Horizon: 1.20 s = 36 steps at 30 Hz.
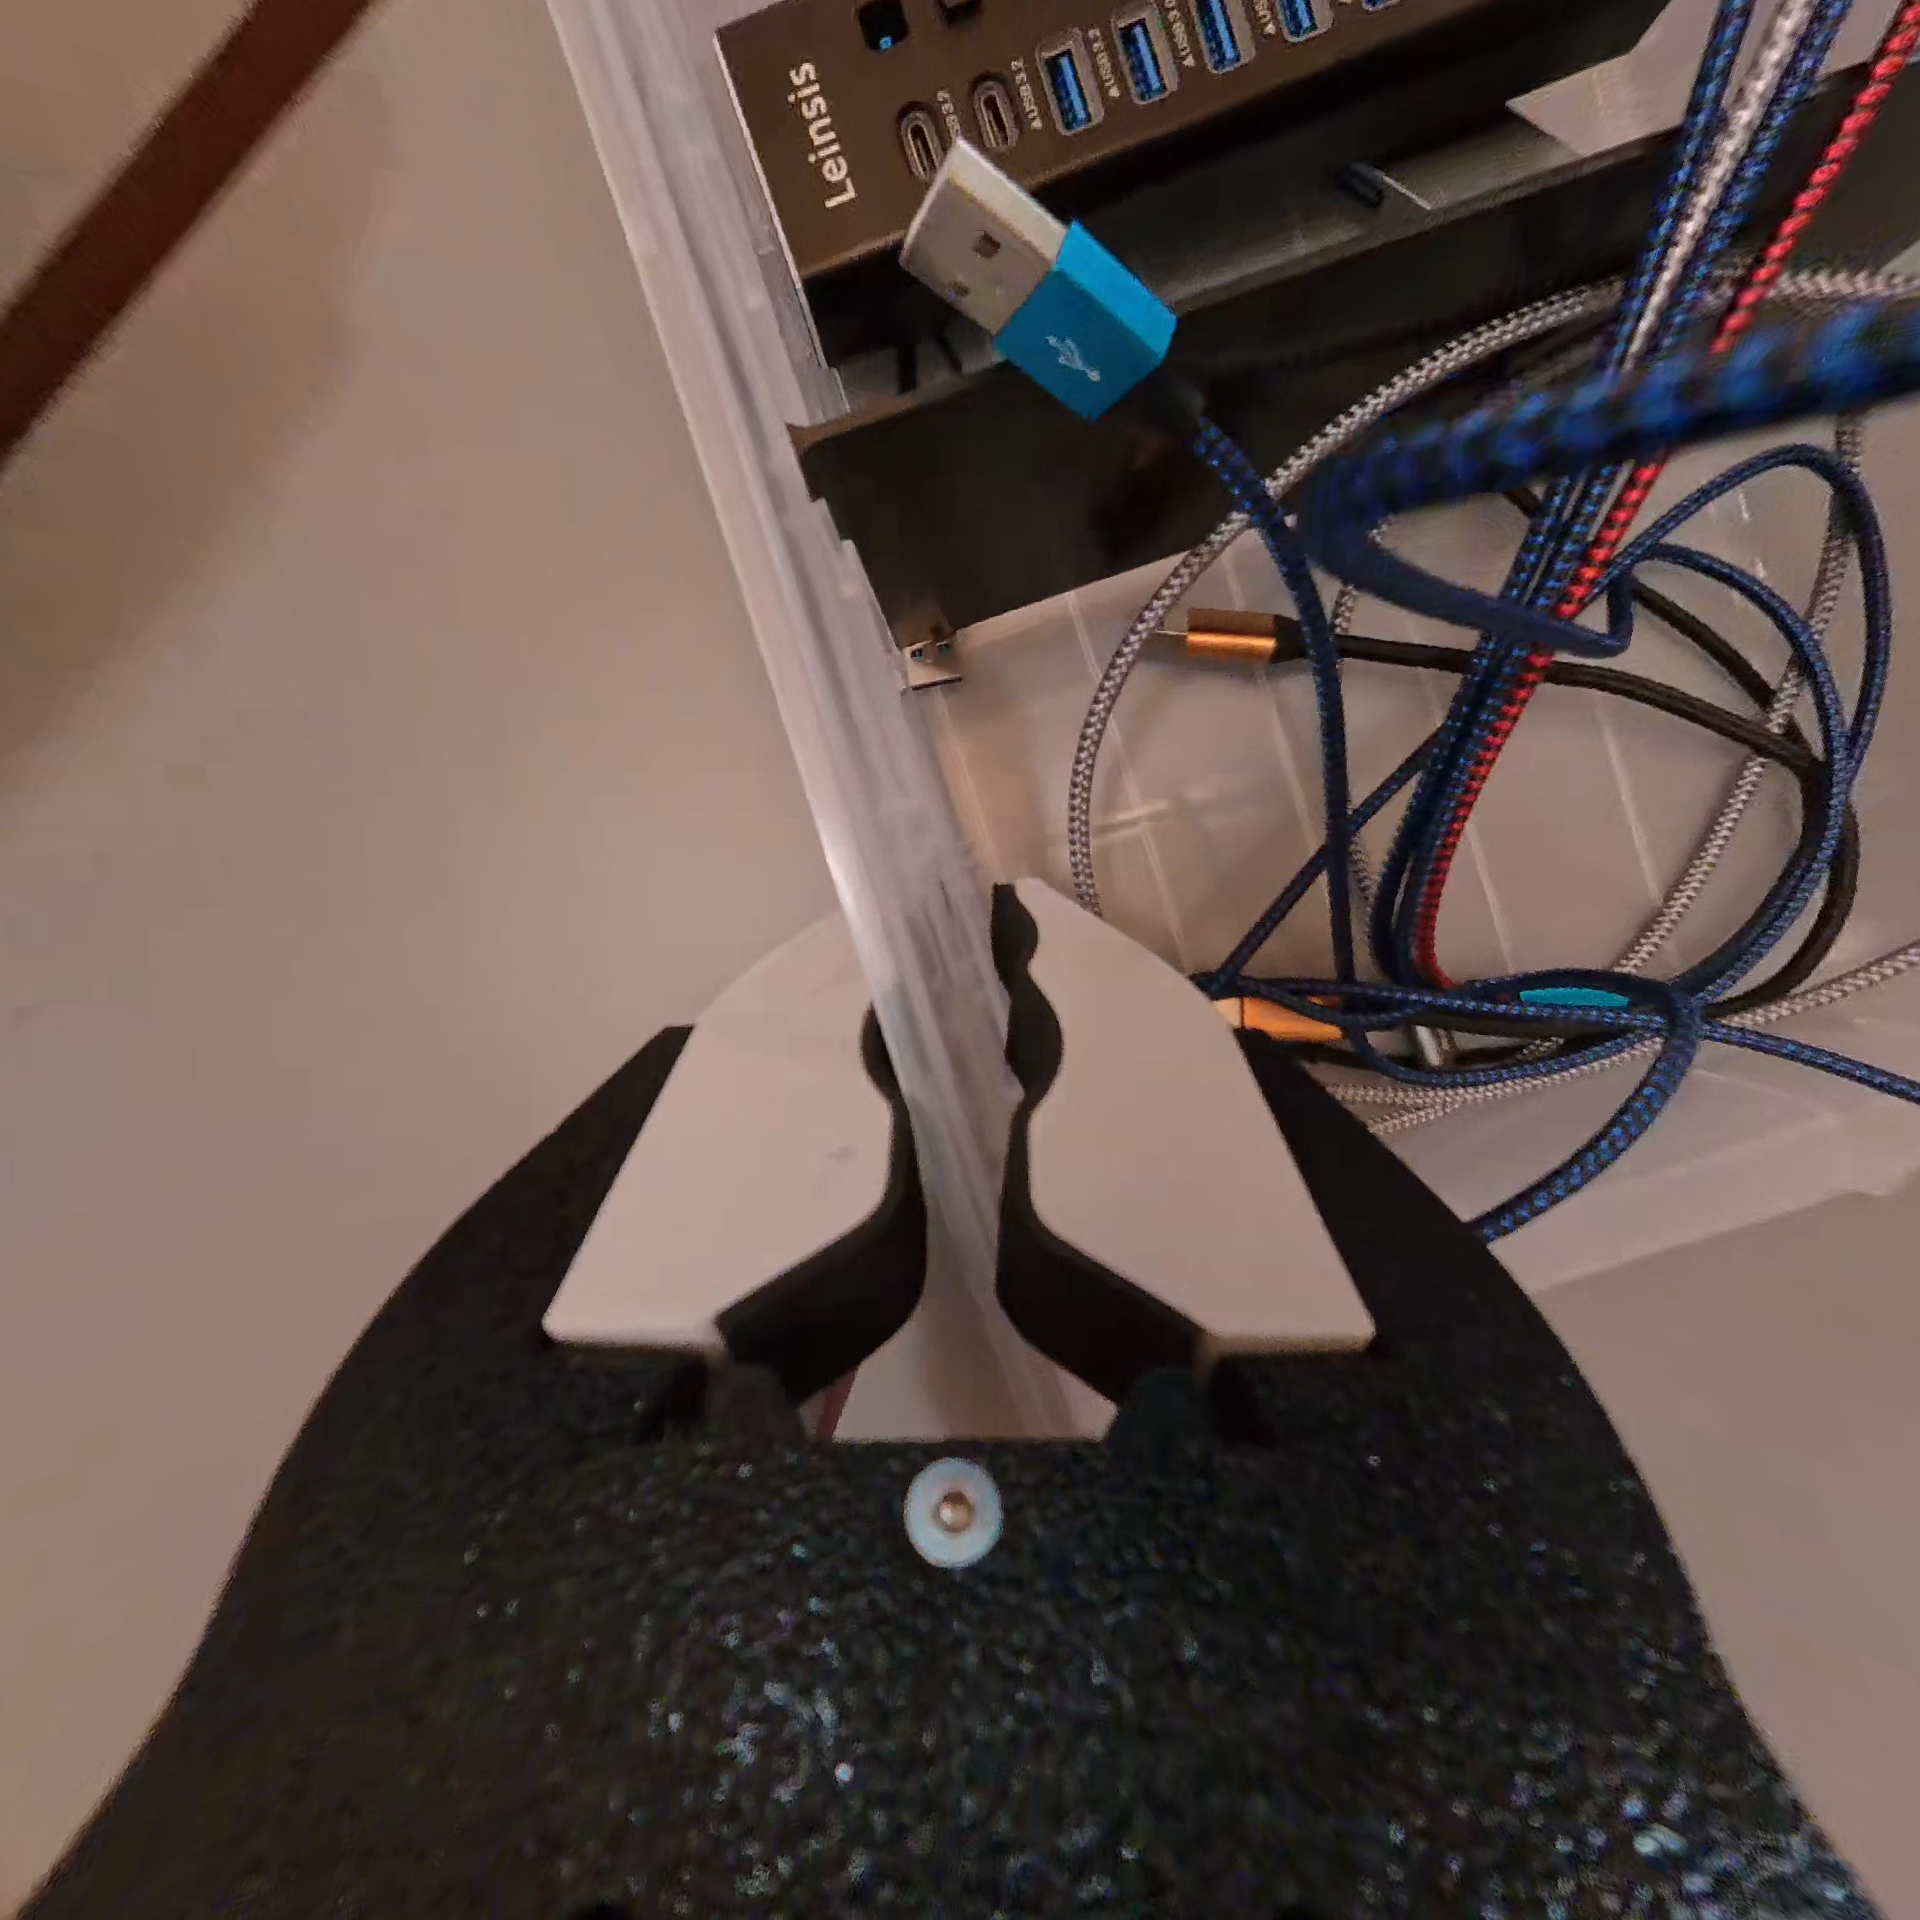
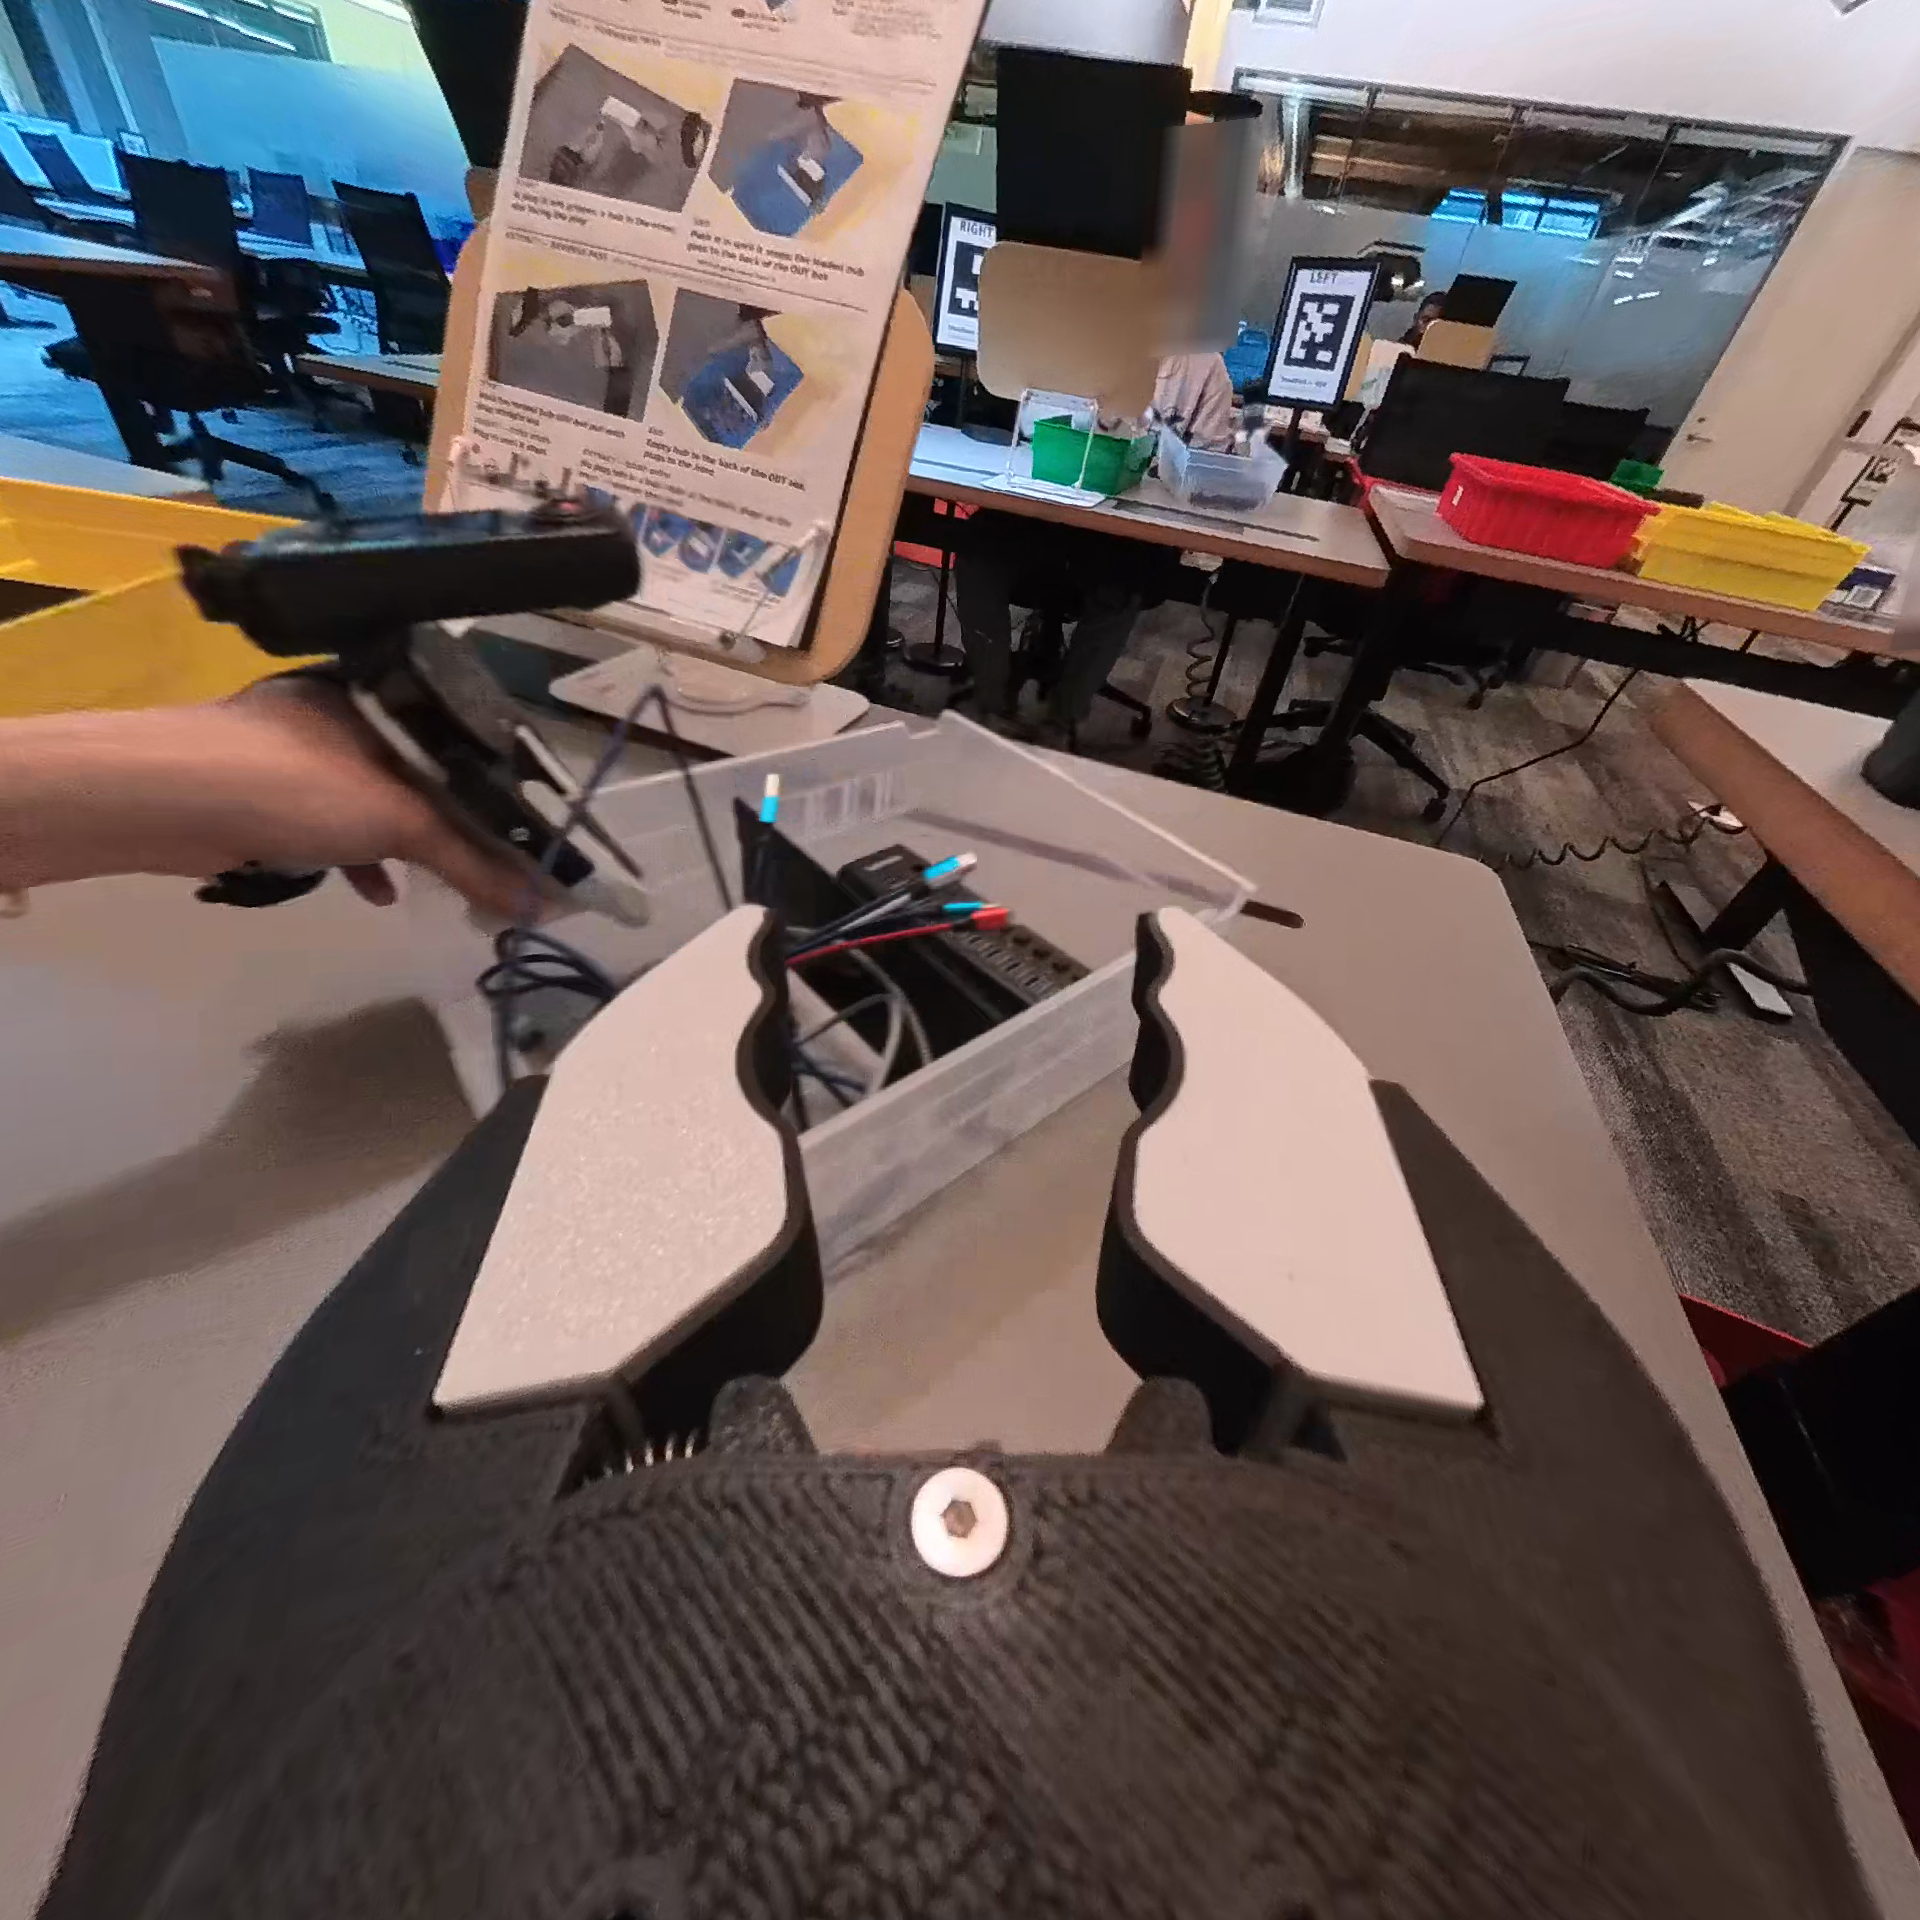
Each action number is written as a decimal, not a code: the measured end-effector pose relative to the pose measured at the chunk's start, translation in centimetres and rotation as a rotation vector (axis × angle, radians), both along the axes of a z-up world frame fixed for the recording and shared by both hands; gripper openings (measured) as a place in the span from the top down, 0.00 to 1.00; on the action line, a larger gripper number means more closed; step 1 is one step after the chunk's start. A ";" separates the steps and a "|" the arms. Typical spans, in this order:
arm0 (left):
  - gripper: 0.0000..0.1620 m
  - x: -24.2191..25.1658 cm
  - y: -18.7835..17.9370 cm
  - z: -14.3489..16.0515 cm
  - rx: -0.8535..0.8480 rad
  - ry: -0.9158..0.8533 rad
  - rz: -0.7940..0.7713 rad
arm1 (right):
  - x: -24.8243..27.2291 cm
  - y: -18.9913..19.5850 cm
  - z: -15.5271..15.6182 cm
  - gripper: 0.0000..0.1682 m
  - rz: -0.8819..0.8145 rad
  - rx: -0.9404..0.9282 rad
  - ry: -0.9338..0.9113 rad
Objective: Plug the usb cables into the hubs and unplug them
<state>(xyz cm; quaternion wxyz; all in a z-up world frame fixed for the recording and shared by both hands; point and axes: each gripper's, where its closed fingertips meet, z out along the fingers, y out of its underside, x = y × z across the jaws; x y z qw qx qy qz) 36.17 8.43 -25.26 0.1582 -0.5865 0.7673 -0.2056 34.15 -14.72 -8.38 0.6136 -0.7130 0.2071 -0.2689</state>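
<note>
A big grey table [image 2: 1299, 1039] holds a clear plastic box [image 2: 966, 1101]. Inside the box lies a black hub [image 1: 1091, 114] with a row of blue ports, and a messy pile of cables [image 1: 1621, 790] in blue, red, grey and black.

The right claw [image 2: 956, 1039] hangs over the near side of the table, just in front of the box. Its two fingers are wide apart, and nothing is between them.

The left claw [image 1: 951, 1049], held by a person's hand [image 2: 260, 790], is at the left side of the box. In its own view, the clear wall of the box [image 1: 790, 644] runs up the narrow gap between its fingers [image 1: 1153, 1101]. The gap is small, but the picture is blurry there, so I cannot tell if the fingers squeeze the wall or only sit on each side of it.

A blue cable [image 1: 1288, 582] rises up out of the pile. Its end is a bright blue plug [image 1: 1081, 322] with a silver tip. The plug is up in the air, right in front of the hub, and its tip points at the small ports near the hub's left end. It is not in any port. A gold plug [image 1: 1231, 636] lies on the floor of the box below.

Behind the box stands a paper sheet with pictures [image 2: 707, 312].
</note>
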 end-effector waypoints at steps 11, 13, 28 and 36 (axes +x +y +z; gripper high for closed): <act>0.94 -29.6 10.4 0.2 0.004 0.006 -0.070 | -5.0 10.3 -1.6 0.62 0.227 -0.009 0.070; 0.94 -34.5 12.4 0.2 0.000 0.008 -0.045 | -7.5 14.9 -2.7 0.63 0.321 -0.005 0.121; 0.95 -58.2 26.0 0.3 0.015 0.024 0.473 | -20.6 48.6 -8.7 0.48 0.568 -0.252 0.314; 0.96 -64.5 29.5 0.3 0.024 0.049 0.752 | -17.6 53.5 -13.6 0.82 0.498 -0.371 0.281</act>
